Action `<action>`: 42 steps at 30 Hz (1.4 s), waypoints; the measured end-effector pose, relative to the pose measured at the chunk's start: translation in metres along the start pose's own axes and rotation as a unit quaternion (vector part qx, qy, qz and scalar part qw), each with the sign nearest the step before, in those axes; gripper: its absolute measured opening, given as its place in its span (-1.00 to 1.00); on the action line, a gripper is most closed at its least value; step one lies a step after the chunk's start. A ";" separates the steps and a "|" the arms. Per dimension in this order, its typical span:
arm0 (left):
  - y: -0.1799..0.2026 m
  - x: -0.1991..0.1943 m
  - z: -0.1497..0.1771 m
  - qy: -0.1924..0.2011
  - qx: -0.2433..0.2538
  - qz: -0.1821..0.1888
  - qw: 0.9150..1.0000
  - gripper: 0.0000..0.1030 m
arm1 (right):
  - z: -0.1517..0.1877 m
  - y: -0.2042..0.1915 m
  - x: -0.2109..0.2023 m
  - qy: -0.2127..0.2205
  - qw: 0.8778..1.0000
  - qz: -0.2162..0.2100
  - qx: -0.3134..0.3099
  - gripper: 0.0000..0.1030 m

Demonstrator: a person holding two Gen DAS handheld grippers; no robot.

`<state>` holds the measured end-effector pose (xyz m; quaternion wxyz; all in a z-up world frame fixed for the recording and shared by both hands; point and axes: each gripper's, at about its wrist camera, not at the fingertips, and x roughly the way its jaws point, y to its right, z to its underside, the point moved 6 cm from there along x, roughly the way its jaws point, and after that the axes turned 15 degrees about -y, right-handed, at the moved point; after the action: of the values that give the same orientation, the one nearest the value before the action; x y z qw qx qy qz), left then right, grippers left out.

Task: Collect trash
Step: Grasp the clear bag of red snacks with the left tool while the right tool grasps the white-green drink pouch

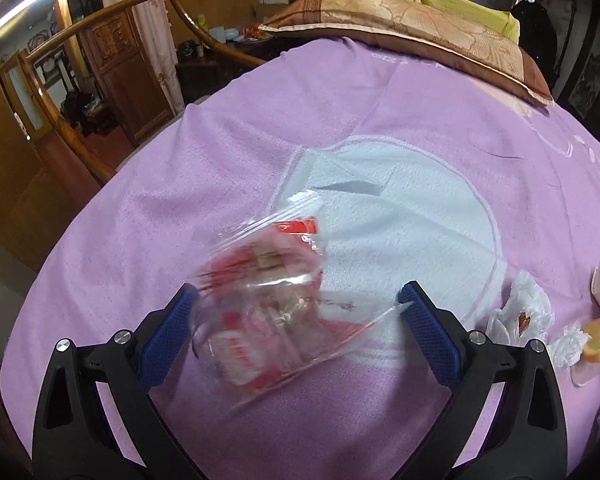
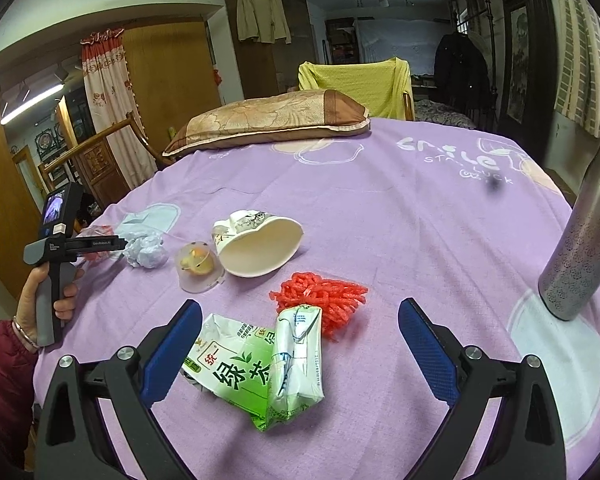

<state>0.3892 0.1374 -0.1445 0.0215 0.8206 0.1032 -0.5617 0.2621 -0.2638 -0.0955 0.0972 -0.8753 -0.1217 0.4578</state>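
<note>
Trash lay scattered on the bed [image 2: 400, 208]: a crushed green tea carton [image 2: 256, 368] between the released right tongs [image 2: 300, 344], a clear bag [image 1: 276, 312], blurred, between the released left tongs [image 1: 300, 324]. Both looked light, crumpling; best pinched at an edge.

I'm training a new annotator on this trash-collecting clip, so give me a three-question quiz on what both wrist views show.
1. True or false: the left gripper is clamped shut on the clear plastic bag.
2. Multiple choice: what lies between the open fingers of the right gripper? A) crushed green tea carton B) paper bowl C) crumpled tissue
3. Fill in: the red foam net lies just beyond the ____.

Key:
1. False. Its jaws are wide open and the bag is blurred between them.
2. A.
3. Carton. The net touches its far end.
</note>
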 end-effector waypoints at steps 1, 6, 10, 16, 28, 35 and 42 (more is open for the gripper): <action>-0.001 0.000 0.001 0.000 0.000 -0.001 1.000 0.88 | 0.000 0.000 0.000 0.000 1.000 0.001 0.000 0.88; 0.000 -0.001 0.000 0.000 -0.001 0.002 1.000 0.88 | -0.001 0.004 -0.001 0.001 1.000 0.004 0.007 0.88; 0.001 -0.001 0.000 -0.001 -0.001 0.001 1.000 0.88 | -0.002 0.012 0.002 -0.007 1.000 -0.007 0.024 0.88; 0.001 -0.001 0.000 -0.001 -0.001 0.001 1.000 0.88 | -0.001 0.024 0.011 -0.028 0.997 -0.037 0.061 0.88; 0.000 -0.002 0.000 -0.002 -0.002 0.003 1.000 0.87 | 0.017 -0.010 0.041 -0.093 0.996 -0.017 -0.007 0.84; -0.001 -0.003 0.001 -0.001 -0.005 0.011 1.000 0.87 | 0.018 -0.021 0.035 -0.077 0.996 -0.043 -0.027 -0.46; -0.009 -0.011 0.001 0.008 -0.026 0.063 0.998 0.83 | 0.014 -0.021 0.023 -0.055 0.997 -0.044 -0.030 -0.47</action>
<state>0.3826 0.1448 -0.1342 0.0773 0.8288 0.0657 -0.5502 0.2610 -0.2361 -0.1156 0.0839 -0.8450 -0.1784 0.4970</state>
